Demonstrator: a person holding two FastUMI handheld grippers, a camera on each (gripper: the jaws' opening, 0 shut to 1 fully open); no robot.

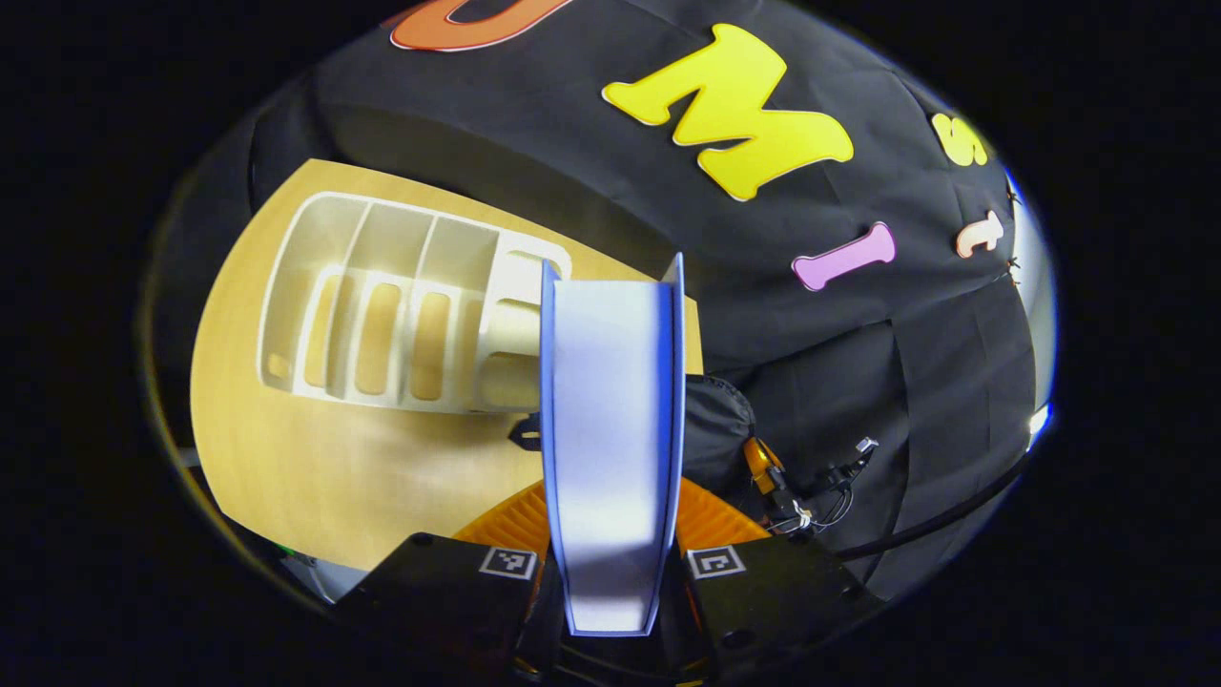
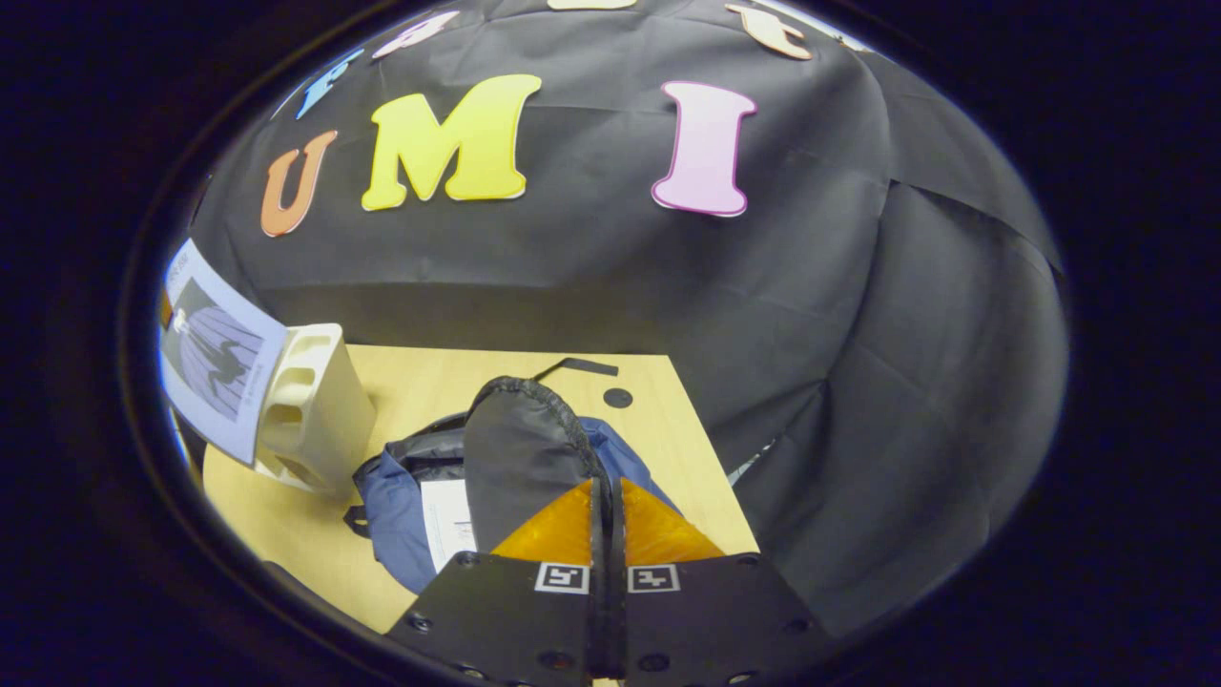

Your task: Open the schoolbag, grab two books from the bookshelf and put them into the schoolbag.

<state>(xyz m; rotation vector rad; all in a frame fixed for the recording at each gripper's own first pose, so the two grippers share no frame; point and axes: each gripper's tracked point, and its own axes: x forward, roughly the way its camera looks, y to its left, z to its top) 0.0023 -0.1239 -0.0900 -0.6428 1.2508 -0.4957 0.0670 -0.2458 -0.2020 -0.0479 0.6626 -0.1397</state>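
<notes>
Left gripper [image 1: 610, 572] clamps book [image 1: 610, 420] upright, page edges facing camera. Right gripper [image 2: 607, 534] pinches bag [image 2: 448, 496] flap, fingers together. Bag on table [image 2: 668, 448], book page showing inside. Empty rack [image 1: 401, 305] at ten o'clock beyond held book.

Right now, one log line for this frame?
left tool: shut on blue-covered book | right tool: shut on schoolbag's black flap | cream plastic bookshelf: empty | blue schoolbag: open
</notes>
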